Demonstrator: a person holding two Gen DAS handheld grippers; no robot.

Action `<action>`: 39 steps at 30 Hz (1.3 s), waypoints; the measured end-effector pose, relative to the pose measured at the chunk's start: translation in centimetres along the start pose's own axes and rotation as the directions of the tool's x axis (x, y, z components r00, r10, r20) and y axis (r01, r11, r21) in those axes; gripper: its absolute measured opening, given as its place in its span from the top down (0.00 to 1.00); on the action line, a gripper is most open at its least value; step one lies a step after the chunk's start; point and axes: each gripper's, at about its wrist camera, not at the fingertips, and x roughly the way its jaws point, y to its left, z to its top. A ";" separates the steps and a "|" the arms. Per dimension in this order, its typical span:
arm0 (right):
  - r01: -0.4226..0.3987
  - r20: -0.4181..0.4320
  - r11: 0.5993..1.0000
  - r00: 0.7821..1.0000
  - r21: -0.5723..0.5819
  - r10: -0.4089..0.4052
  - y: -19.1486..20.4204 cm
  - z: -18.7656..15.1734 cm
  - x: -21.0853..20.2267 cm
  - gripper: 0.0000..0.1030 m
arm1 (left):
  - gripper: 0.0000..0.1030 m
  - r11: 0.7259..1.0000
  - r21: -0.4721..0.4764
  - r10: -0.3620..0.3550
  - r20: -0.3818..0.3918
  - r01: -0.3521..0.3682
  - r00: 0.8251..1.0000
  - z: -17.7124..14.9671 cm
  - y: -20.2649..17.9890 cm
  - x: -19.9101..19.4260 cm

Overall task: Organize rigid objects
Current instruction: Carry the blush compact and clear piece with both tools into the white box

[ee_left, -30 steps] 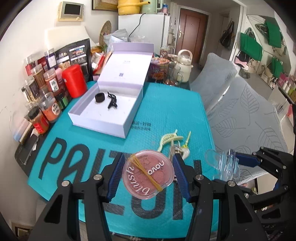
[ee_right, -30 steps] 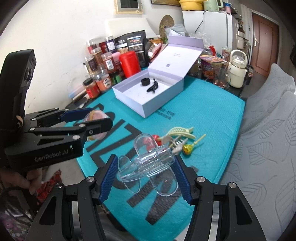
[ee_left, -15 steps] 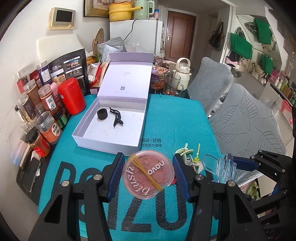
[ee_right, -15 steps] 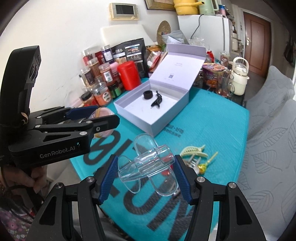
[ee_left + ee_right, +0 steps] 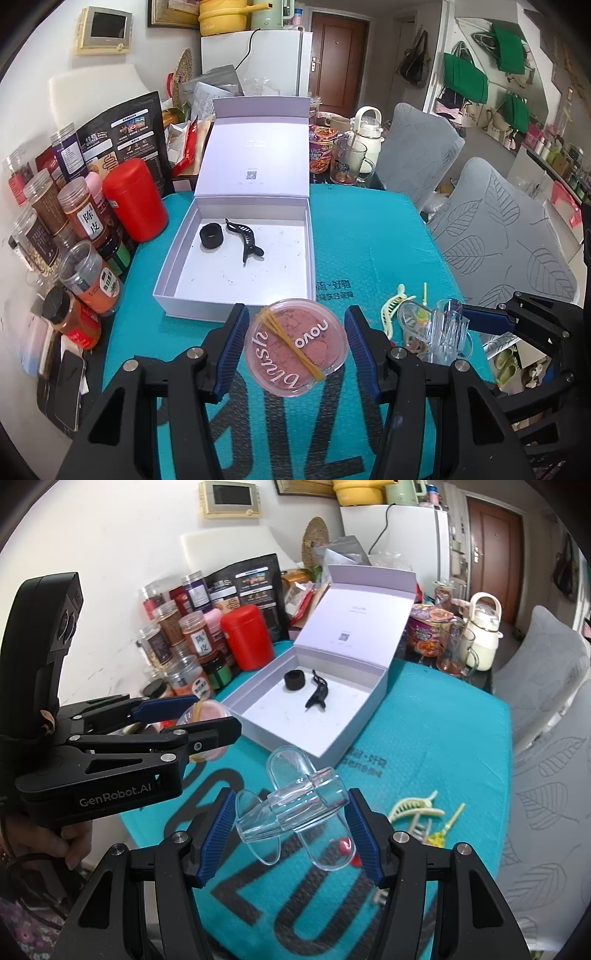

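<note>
Your left gripper [image 5: 295, 341] clamped the round pink blush compact [image 5: 295, 347]; your right gripper [image 5: 291, 825] clamped a clear plastic clip [image 5: 295, 805]. White open box [image 5: 184, 291] lay at 12 o'clock, holding a black ring [image 5: 211, 236] and black clip [image 5: 245, 238]. Cream clip [image 5: 413, 805] at 3 o'clock on the teal mat [image 5: 369, 236].

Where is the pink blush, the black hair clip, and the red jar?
pink blush [image 5: 295, 345]: left wrist view, middle of its clear lid.
black hair clip [image 5: 244, 238]: left wrist view, its curved body.
red jar [image 5: 246, 637]: right wrist view, its front side.
</note>
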 end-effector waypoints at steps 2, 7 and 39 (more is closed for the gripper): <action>0.008 0.001 1.000 1.000 0.013 -0.008 0.4 0.6 0.8 0.41 | 0.48 1.000 0.005 -0.004 -0.002 0.005 1.000 0.4 0.8 0.4; 0.027 0.003 0.999 1.000 0.032 -0.027 1.0 2.0 2.7 0.41 | 0.48 1.000 0.014 -0.016 -0.009 0.017 1.000 1.6 3.1 1.8; 0.085 0.002 0.996 0.996 0.037 -0.085 -2.5 12.7 14.5 0.41 | 0.48 0.998 0.042 -0.037 -0.052 0.039 0.998 10.9 10.7 14.1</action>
